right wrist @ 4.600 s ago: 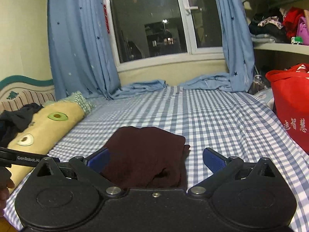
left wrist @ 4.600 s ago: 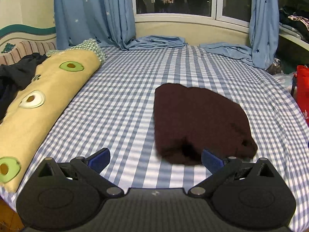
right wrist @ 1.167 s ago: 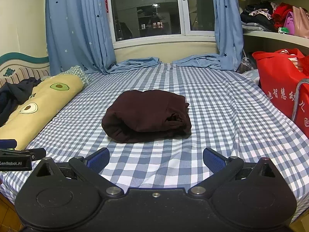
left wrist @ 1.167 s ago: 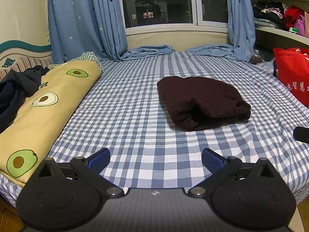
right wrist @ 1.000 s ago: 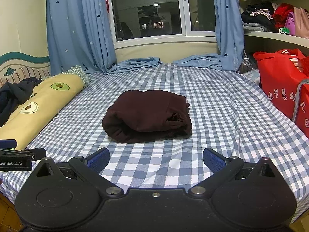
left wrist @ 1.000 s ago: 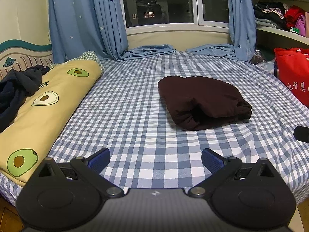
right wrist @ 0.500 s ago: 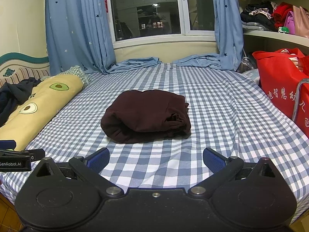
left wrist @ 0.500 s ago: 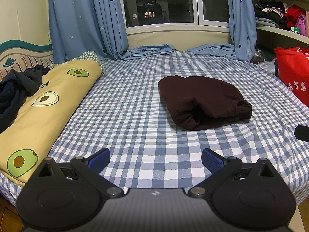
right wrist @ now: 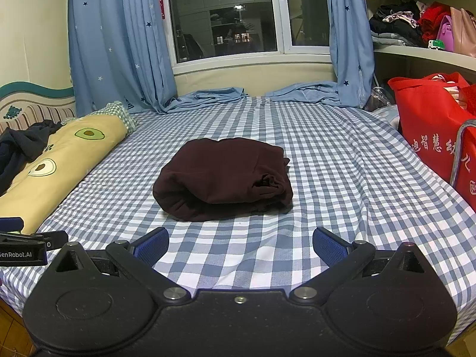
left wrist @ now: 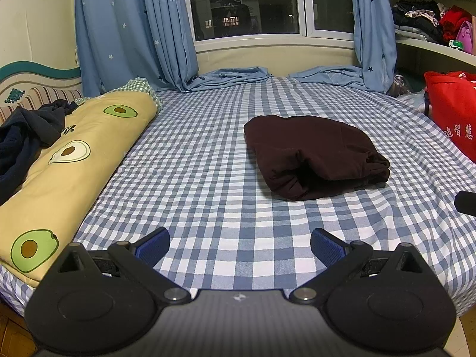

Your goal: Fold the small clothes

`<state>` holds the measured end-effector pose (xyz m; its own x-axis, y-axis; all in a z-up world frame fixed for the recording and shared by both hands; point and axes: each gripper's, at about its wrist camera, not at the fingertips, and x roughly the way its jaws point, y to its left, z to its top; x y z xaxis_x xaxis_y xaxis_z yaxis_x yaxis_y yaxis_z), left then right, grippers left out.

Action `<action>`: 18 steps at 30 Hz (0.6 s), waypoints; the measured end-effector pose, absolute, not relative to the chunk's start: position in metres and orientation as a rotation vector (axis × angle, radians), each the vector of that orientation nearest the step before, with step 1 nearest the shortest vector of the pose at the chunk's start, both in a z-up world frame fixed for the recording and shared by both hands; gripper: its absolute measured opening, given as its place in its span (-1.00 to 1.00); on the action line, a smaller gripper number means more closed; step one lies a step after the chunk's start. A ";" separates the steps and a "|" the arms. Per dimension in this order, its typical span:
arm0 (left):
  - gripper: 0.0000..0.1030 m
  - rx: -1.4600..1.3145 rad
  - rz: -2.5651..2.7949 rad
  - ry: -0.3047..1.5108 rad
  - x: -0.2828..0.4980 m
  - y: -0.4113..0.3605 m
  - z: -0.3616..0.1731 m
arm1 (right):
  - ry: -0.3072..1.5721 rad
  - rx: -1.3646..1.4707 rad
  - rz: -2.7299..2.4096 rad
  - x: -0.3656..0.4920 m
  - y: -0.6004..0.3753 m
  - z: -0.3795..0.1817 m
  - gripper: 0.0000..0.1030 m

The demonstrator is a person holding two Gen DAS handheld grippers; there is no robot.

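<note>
A dark brown garment [left wrist: 315, 154] lies folded into a thick bundle in the middle of the blue-and-white checked bed [left wrist: 208, 154]. It also shows in the right wrist view [right wrist: 226, 178]. My left gripper [left wrist: 239, 245] is open and empty, held back near the bed's front edge, left of the bundle. My right gripper [right wrist: 240, 245] is open and empty, straight in front of the bundle and well short of it. The left gripper's body shows at the left edge of the right wrist view [right wrist: 20, 250].
A long yellow avocado-print pillow [left wrist: 65, 160] lies along the left side, with dark clothes [left wrist: 20, 142] at its far end. A red bag [right wrist: 434, 128] stands at the bed's right. Blue curtains [left wrist: 134, 26] pool at the bed's far end under the window. Shelves with clothes [right wrist: 416, 26] are at right.
Since 4.6 s ago both grippers have pulled back from the bundle toward the bed's front edge. Over the last second nothing has visibly moved.
</note>
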<state>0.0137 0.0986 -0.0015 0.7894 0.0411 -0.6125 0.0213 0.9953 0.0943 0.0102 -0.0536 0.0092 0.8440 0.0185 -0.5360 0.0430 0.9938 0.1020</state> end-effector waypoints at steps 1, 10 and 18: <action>0.99 0.098 0.011 0.661 0.014 0.099 -0.002 | 0.566 0.112 -0.013 0.010 -0.054 0.009 0.99; 0.99 0.097 0.011 0.667 0.015 0.100 -0.003 | 0.569 0.116 -0.018 0.012 -0.054 0.008 0.99; 0.99 0.098 0.012 0.672 0.015 0.100 -0.005 | 0.573 0.119 -0.024 0.014 -0.056 0.007 0.99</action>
<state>0.0154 0.0998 -0.0048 0.7827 0.0424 -0.6209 0.0207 0.9954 0.0941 0.0140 -0.0558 0.0067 0.8404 0.0108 -0.5419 0.0552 0.9929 0.1053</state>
